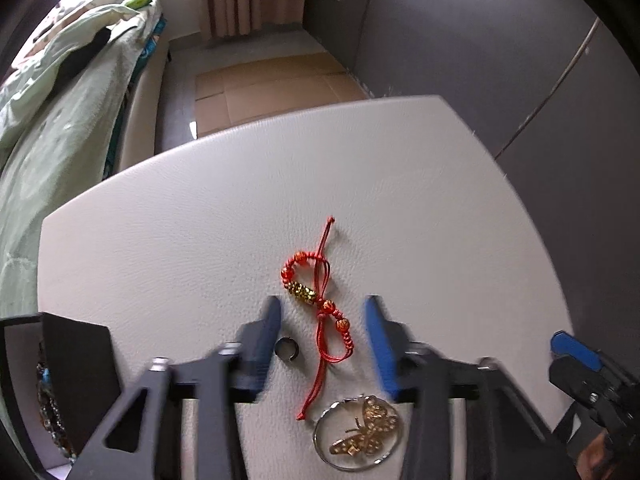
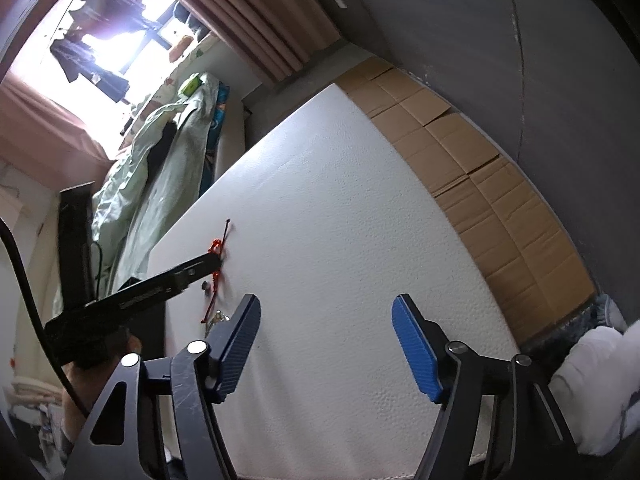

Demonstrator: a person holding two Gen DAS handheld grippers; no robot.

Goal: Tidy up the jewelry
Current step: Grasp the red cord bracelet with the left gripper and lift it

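Left gripper (image 1: 322, 332) jaws spread around a knotted red cord bracelet (image 1: 320, 304) on pebbled white leather (image 1: 180, 240).

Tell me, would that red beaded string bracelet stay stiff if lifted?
Probably not. The red bracelet lies in loose, crossed cord loops on the white table, so it would likely droop. Its beads look small, so it is probably light, and loose ends may snag.

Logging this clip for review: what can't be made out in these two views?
- Black box, left wrist view: contents cut off by the frame edge and its wall.
- Butterfly piece: partly behind the left gripper.
- Red bracelet, right wrist view: tiny, crossed by that gripper.
- Left gripper fingers: motion-blurred.
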